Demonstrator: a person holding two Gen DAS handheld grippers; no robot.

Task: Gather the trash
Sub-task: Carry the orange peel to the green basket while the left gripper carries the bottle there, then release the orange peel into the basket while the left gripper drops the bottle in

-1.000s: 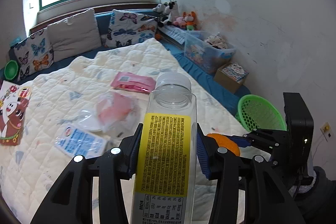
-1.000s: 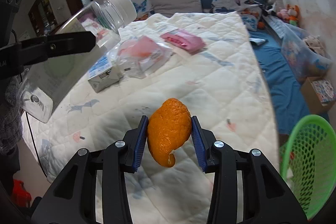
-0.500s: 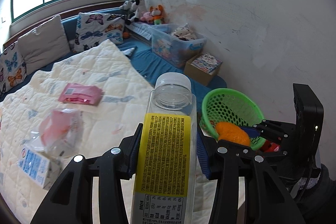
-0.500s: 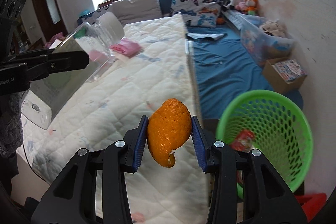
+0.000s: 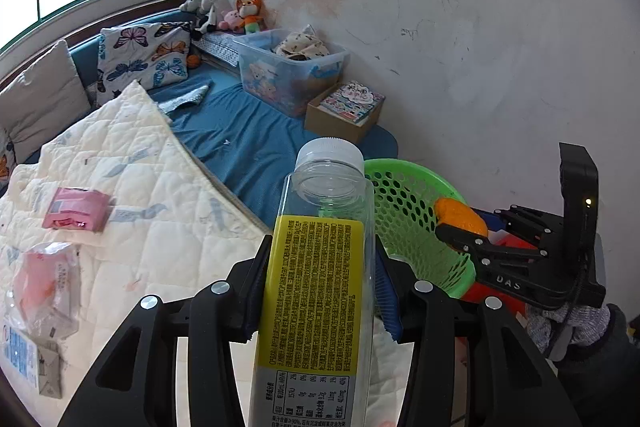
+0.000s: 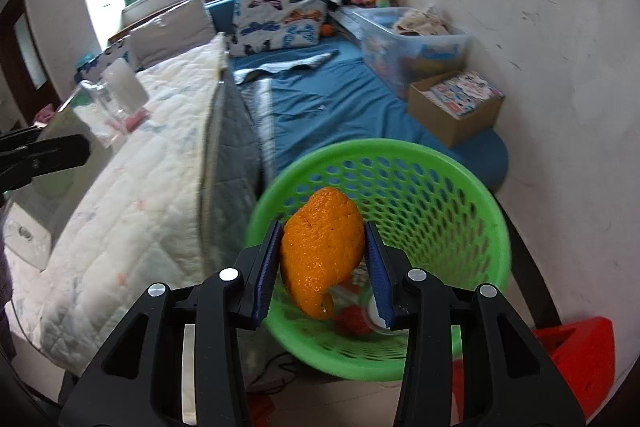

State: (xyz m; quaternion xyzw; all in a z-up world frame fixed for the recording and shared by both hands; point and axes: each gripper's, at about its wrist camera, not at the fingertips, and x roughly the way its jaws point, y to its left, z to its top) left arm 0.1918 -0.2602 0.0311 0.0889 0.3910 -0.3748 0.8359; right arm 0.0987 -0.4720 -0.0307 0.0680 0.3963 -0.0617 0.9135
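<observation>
Two grippers, both clamping trash as I am steering toward the basket.
My right gripper [image 6: 322,267] is pinching orange peel [image 6: 320,259] over the round green perforated plastic basket [image 6: 472,187]; my left gripper [image 5: 320,291] is squeezing a clear yellow-labelled plastic bottle [image 5: 320,267], basket at two o'clock.

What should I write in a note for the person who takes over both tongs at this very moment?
Left tongs: shut on the empty plastic bottle, held above the bed edge.
Right tongs: shut on the orange peel, over the green basket.
Done: some trash already lies in the basket.
Left: release the peel, then the bottle, into the basket; collect the pink packet, the clear wrapper and the small carton from the quilt.
</observation>
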